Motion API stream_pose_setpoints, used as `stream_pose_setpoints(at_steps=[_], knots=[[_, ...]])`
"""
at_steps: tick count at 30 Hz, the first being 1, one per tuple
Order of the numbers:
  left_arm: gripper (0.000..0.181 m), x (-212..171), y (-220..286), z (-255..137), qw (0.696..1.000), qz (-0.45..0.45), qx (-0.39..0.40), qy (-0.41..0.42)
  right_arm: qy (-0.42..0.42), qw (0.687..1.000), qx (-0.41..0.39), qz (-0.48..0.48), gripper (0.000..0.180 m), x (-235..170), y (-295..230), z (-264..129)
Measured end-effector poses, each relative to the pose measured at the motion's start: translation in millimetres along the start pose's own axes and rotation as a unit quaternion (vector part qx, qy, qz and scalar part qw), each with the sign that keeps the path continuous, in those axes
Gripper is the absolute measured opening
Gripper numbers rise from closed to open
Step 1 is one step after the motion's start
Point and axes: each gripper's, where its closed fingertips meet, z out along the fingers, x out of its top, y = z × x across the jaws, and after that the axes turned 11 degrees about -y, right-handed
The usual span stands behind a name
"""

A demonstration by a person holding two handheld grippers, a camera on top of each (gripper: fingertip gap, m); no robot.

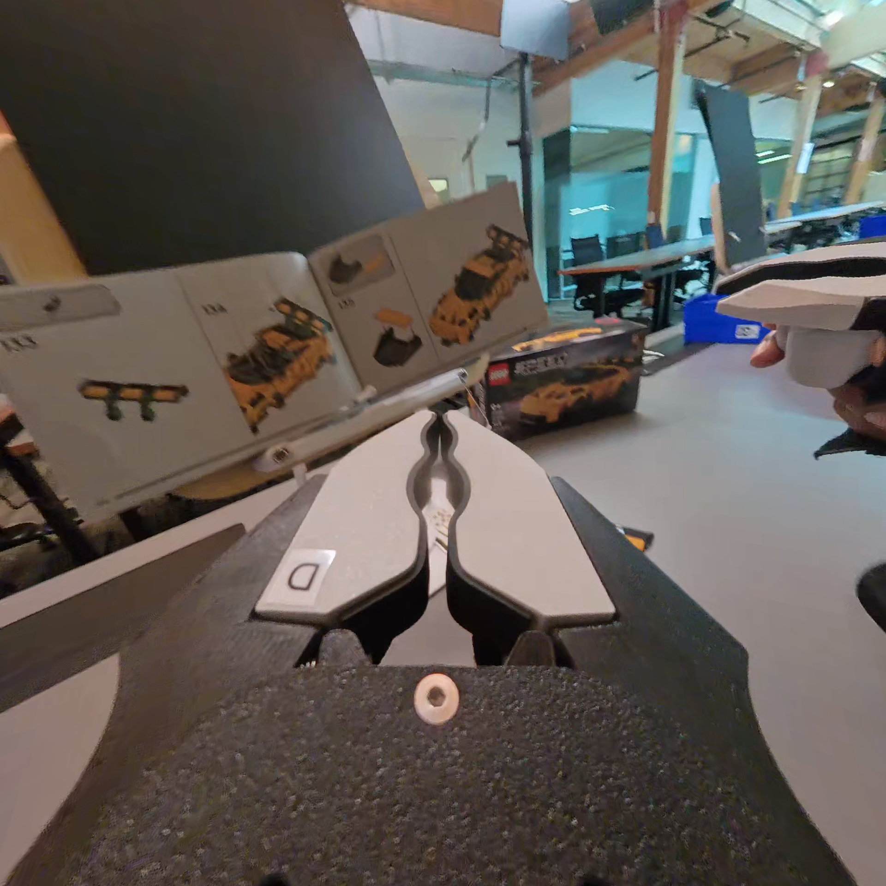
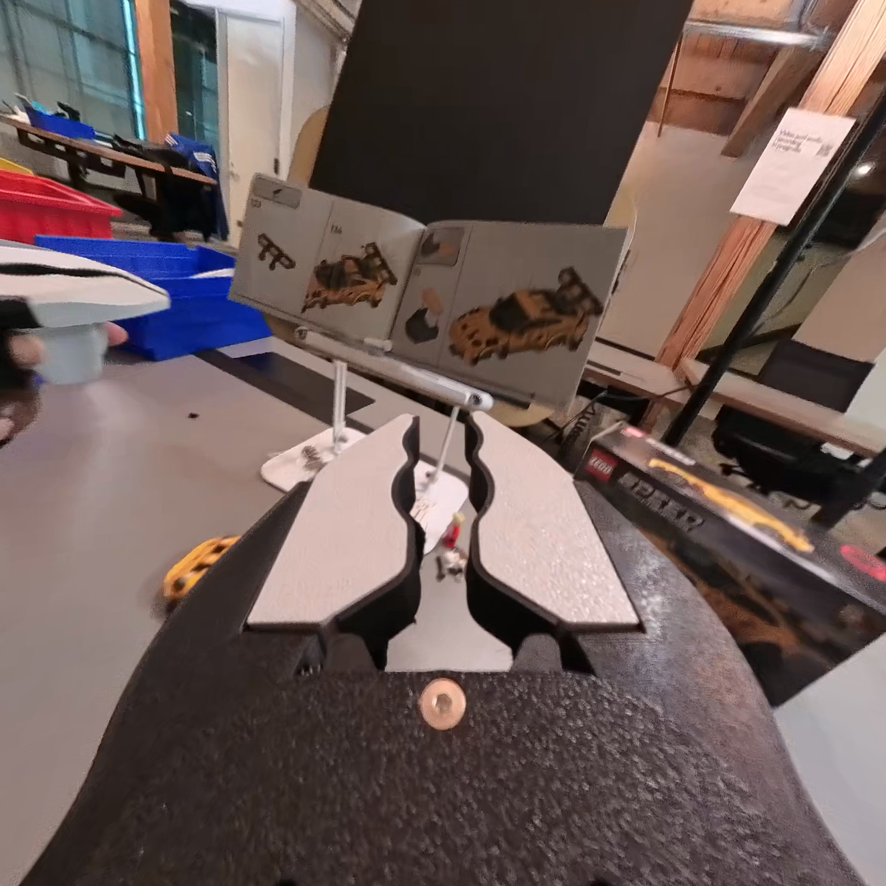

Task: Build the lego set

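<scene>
Left claw (image 1: 438,424) pressed together at the tips, nothing visibly between them, raised over the grey counter (image 1: 719,479). Right claw (image 2: 441,422) spread apart, empty. Yellow lego car (image 2: 192,568) resting on the counter just left of the right claw, partly hidden. Small minifigure (image 2: 453,551) lying near the stand's foot. Open instruction booklet (image 2: 431,287) propped on a stand toward the far edge; lego box (image 1: 565,388) beside it.

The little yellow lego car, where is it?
In the right wrist view, the yellow-and-black lego car sits on the grey table, left of the right hand-held gripper.
</scene>
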Motion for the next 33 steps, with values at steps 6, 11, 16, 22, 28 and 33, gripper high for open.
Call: stream_pose_setpoints(at_steps=[6, 11, 16, 22, 28, 33], knots=[[0.000, 30, -29, 26, 0.999, -0.013, 0.041, 0.007, 0.025, 0.999, -0.019, -0.013, 0.033, 52, 30, 57], [0.000, 47, -42, 58, 0.998, -0.012, 0.055, 0.017, 0.057, 0.997, -0.047, -0.023, 0.044, 73, 61, 103], [0.011, 30, -48, 94, 0.998, 0.007, 0.046, -0.036, 0.073, 0.995, -0.064, -0.018, 0.049, 67, 79, 122], [0.015, 8, -41, 124, 0.998, 0.020, 0.019, -0.064, 0.065, 0.991, -0.088, -0.073, 0.047, 52, 82, 145], [0.017, -12, -28, 139, 0.995, 0.040, -0.004, -0.090, 0.018, 0.995, -0.044, -0.082, 0.067, 45, 97, 184], [0.016, -21, -25, 139, 0.995, 0.029, -0.016, -0.097, -0.006, 0.995, -0.032, -0.097, 0.069, 39, 104, 206]])
